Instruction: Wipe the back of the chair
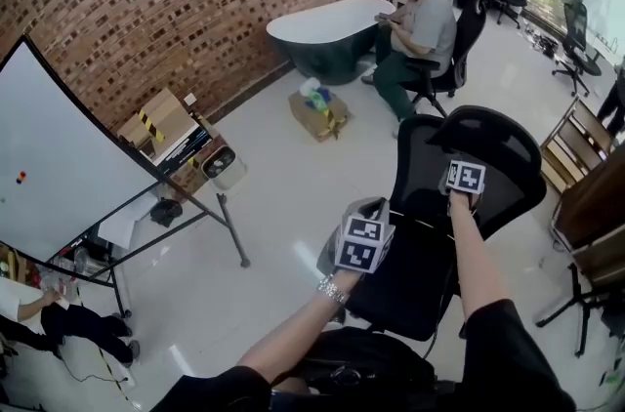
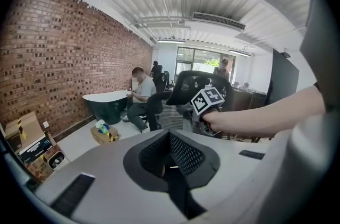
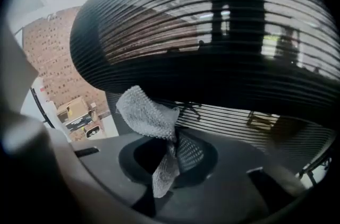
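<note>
Right gripper (image 3: 171, 159) clamping grey cloth (image 3: 144, 110), holding it at headrest of black mesh chair (image 1: 415, 268) — near, centre-right. Left gripper (image 2: 170, 167) hovering left of chair, jaws together, empty. Wiping seemingly just starting — backrest below probably undone.

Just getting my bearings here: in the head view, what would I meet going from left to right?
Whiteboard → cardboard box → left gripper → right gripper, clamping a cloth → wooden shelf.
</note>
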Demonstrator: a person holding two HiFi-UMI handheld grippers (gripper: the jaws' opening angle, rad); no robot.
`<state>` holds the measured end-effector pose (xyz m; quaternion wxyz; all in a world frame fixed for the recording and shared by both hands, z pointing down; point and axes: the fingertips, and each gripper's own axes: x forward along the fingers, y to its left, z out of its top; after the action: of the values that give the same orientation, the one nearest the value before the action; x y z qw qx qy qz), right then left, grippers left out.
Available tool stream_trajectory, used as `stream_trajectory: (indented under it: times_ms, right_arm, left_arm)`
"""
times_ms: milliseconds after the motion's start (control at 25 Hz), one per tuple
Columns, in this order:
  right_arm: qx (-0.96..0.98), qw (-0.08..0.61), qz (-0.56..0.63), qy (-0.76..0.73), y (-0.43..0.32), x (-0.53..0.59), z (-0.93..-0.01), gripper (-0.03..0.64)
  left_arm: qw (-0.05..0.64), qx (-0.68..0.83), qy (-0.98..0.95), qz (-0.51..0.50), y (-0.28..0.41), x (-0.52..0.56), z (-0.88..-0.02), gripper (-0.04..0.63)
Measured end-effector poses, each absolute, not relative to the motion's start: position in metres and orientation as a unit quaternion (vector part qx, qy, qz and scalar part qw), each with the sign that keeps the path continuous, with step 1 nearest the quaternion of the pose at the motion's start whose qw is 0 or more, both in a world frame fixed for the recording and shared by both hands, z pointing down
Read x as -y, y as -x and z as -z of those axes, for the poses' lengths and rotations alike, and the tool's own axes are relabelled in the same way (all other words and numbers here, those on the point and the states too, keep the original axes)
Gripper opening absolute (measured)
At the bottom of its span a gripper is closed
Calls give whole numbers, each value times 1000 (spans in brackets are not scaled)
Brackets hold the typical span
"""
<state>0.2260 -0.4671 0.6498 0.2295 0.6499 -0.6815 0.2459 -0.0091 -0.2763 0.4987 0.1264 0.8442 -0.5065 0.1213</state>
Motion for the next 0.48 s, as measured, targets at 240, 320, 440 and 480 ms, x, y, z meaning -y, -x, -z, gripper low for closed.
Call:
stream_trajectory:
  times_ms: [240, 320, 440, 480]
  right_arm:
    - [626, 236, -253, -699, -355, 415, -655, 28]
    - [598, 235, -266, -718, -402, 387, -656, 28]
    - [557, 238, -265, -750, -466, 355, -656, 28]
    - [539, 246, -248, -766, -489, 346, -652, 28]
  left_arm:
    - [122, 478, -861, -123, -26, 280, -502, 4]
    - [122, 468, -867, -124, -38, 280, -502, 3]
    - [123, 462, -870, -125, -47, 282, -503, 4]
    - [123, 461, -870, -125, -49, 283, -504, 3]
